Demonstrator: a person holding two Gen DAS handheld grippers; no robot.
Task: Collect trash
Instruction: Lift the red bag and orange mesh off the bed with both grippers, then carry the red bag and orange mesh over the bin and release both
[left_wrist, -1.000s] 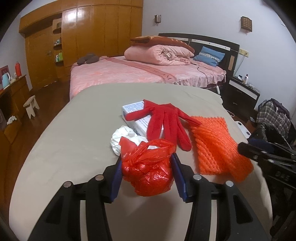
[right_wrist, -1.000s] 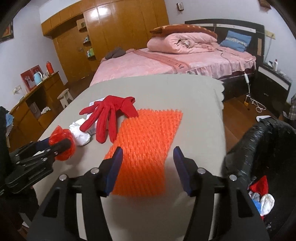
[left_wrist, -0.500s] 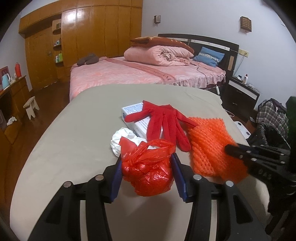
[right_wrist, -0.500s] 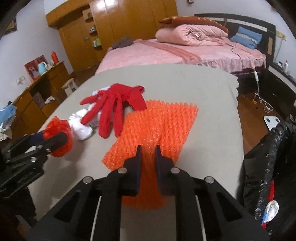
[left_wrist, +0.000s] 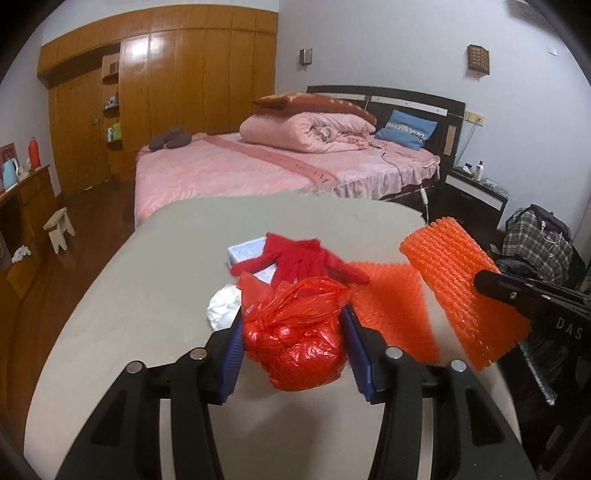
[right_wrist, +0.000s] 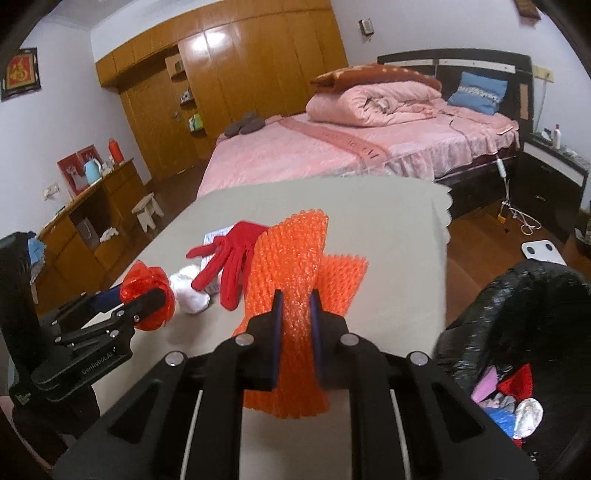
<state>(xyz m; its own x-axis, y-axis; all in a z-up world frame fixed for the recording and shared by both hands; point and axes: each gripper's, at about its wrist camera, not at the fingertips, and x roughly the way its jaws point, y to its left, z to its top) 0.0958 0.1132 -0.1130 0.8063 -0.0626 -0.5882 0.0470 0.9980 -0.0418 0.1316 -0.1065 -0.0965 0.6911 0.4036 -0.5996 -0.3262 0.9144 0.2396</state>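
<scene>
Hand-held gripper (right_wrist: 295, 308) — glove (right_wrist: 231, 262), bin (right_wrist: 517, 314) beside.

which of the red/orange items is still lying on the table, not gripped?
The red glove, draped over the white box. The red bag sits in the left jaws, the orange foam net in the right.

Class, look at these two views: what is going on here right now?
A person with a gripper in each hand is clearing trash off a cloth-covered table. The left gripper is clamped on a crumpled red plastic bag. The right gripper pinches an orange foam net, lifted partly off the table. A red glove, a white wad and a small box remain. A black-lined bin waits at the right.
</scene>
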